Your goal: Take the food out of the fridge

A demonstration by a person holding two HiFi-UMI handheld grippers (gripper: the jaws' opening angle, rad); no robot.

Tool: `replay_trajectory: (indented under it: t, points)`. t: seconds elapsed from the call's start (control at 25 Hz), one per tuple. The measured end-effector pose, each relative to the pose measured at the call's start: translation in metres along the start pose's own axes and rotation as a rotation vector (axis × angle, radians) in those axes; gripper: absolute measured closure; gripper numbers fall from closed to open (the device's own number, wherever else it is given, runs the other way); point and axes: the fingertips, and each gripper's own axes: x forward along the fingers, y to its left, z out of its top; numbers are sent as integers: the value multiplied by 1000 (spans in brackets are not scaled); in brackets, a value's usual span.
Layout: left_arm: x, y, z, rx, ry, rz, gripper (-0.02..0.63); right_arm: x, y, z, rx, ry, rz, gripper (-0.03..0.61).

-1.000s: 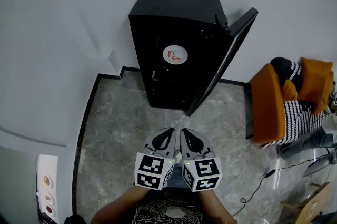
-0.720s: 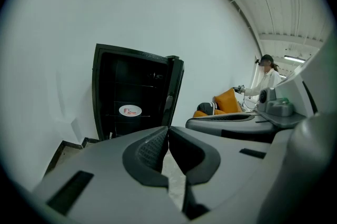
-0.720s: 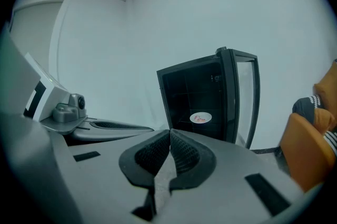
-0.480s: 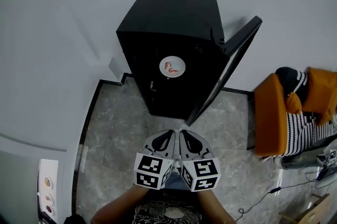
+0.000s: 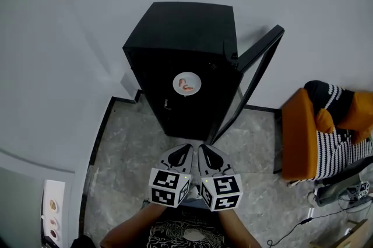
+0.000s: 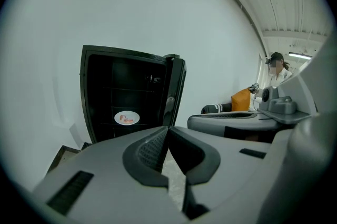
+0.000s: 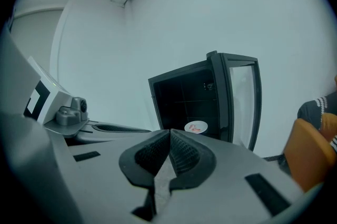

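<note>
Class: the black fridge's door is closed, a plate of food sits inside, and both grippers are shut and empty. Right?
No: the fridge door stands open, as the head view shows. The plate of food sits inside, and the left gripper and right gripper are shut and empty.

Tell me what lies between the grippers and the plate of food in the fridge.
Only bare stone floor, then the open fridge's dark lower interior below the plate; the head view shows this.
</note>
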Motion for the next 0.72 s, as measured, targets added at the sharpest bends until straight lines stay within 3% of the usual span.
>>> replay_trajectory:
  t: [0.72]
  points:
    - [42, 27, 9, -101, -37, 5, 598, 37, -18, 3, -29, 34, 2, 557]
